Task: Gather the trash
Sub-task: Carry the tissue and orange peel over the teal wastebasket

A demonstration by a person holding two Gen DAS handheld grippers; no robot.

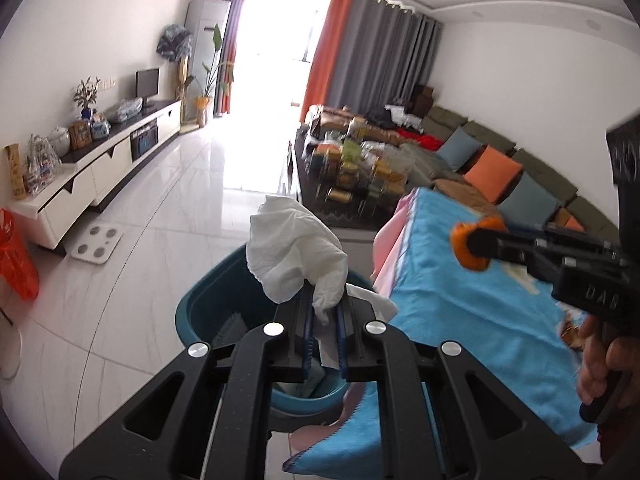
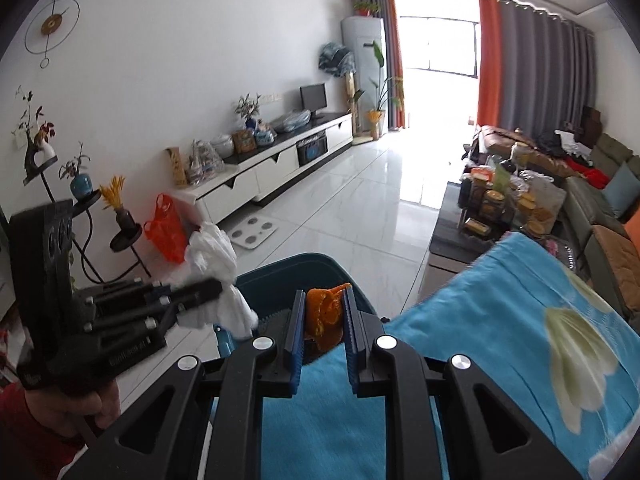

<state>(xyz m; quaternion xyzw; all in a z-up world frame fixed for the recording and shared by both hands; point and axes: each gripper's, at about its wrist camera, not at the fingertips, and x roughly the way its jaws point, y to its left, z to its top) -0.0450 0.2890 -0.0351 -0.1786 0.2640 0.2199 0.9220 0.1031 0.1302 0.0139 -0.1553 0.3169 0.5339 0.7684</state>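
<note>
My left gripper is shut on a crumpled white tissue and holds it above the teal trash bin. The tissue also shows in the right wrist view, left of the bin. My right gripper is shut on a piece of orange peel over the bin's near rim and the edge of the blue blanket. In the left wrist view the right gripper holds the peel above the blanket.
The bin stands on the white tiled floor beside the blanket-covered surface. A cluttered dark coffee table lies beyond, a sofa on the right. A TV cabinet, a white scale and an orange bag are on the left.
</note>
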